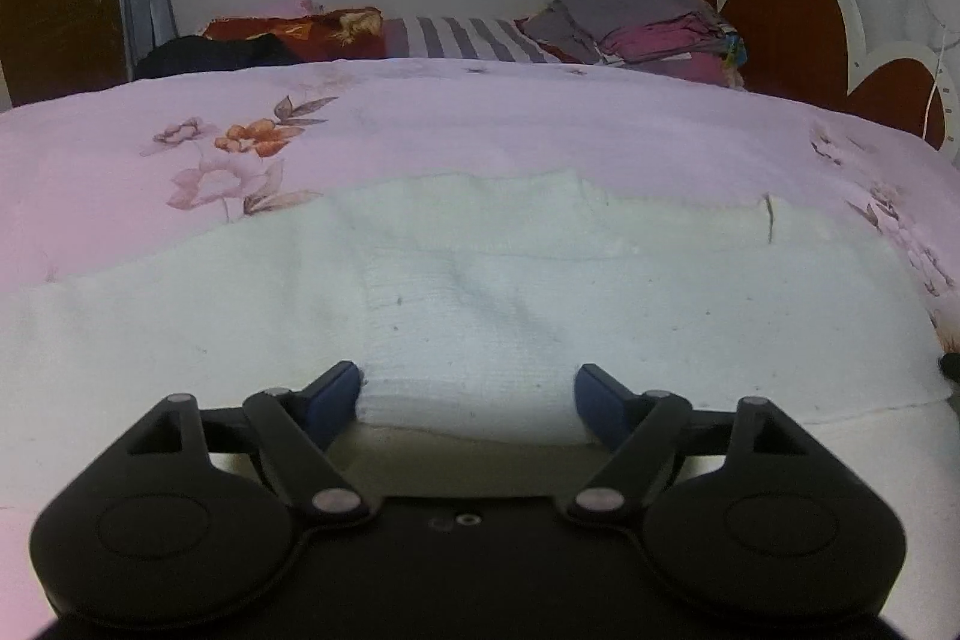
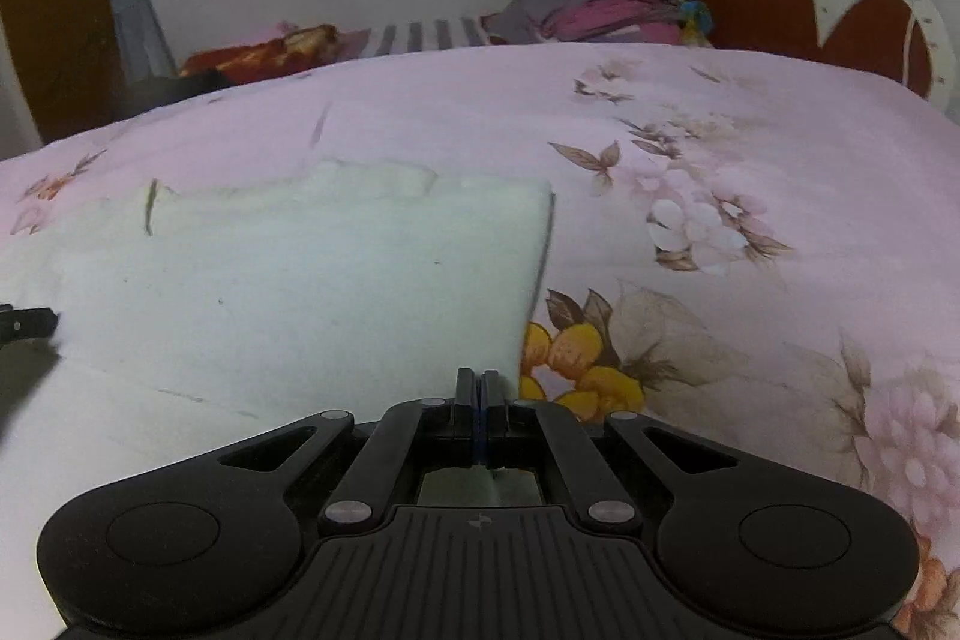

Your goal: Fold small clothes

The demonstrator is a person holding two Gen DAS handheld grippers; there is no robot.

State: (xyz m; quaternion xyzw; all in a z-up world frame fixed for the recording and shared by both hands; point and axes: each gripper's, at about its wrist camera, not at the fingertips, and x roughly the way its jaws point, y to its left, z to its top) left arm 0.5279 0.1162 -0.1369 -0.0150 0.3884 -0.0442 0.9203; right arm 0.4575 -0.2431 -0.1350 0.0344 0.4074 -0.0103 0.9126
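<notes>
A white knitted garment point(image 1: 480, 292) lies flat on the pink floral bedspread point(image 1: 420, 118). My left gripper point(image 1: 468, 394) is open, its blue-padded fingers on either side of the garment's ribbed near edge. In the right wrist view the same garment point(image 2: 300, 268) fills the left half. My right gripper point(image 2: 478, 388) is shut at the garment's near right corner; whether cloth is pinched between the fingers is hidden. The tip of the left gripper shows at the left edge of the right wrist view point(image 2: 27, 323).
A pile of folded clothes point(image 1: 648, 28) sits at the far end of the bed beside a red and white headboard point(image 1: 792, 22). A striped cloth point(image 1: 474, 37), a red patterned cloth point(image 1: 294, 31) and a dark garment point(image 1: 216, 55) lie along the far edge under the window.
</notes>
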